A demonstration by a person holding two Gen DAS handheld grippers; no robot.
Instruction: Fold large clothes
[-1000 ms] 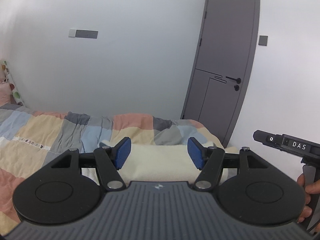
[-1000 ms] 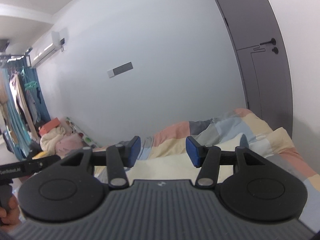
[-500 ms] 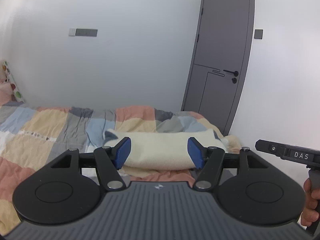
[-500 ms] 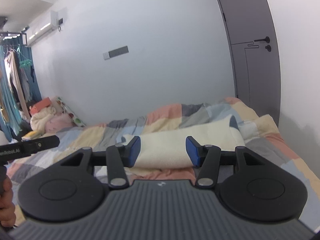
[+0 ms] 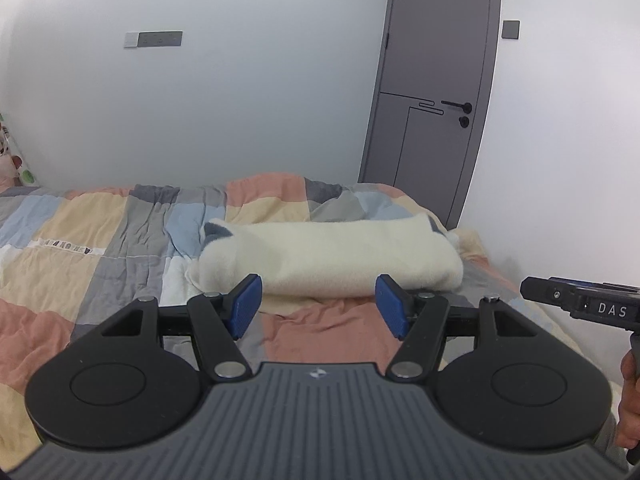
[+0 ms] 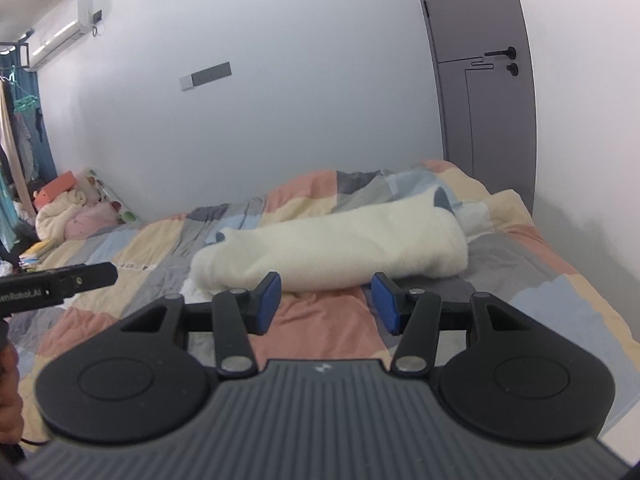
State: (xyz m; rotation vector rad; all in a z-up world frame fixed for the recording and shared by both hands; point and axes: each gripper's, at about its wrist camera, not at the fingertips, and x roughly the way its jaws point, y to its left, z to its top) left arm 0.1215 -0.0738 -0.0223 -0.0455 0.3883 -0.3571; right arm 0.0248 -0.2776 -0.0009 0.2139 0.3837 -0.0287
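A cream fleece garment [image 5: 332, 256] lies folded into a long bundle across the patchwork quilt [image 5: 100, 232]; it also shows in the right wrist view [image 6: 340, 248]. A grey patch shows at each of its ends. My left gripper [image 5: 319, 306] is open and empty, held above the quilt just short of the bundle. My right gripper [image 6: 326, 302] is open and empty, also just short of the bundle. The right gripper's body [image 5: 580, 306] shows at the right edge of the left wrist view. The left gripper's body [image 6: 56, 282] shows at the left edge of the right wrist view.
The quilt-covered bed [image 6: 540, 292] stands against a white wall [image 5: 240, 100]. A grey door [image 5: 432, 92] is behind the bed's far right corner. Plush toys and pillows [image 6: 68, 212] pile at the far left. Hanging clothes [image 6: 16, 140] and an air conditioner [image 6: 60, 36] are at the left.
Both grippers have tilted downward and drawn back, so the folded bundle now shows fully beyond the fingertips. Both stayed open.
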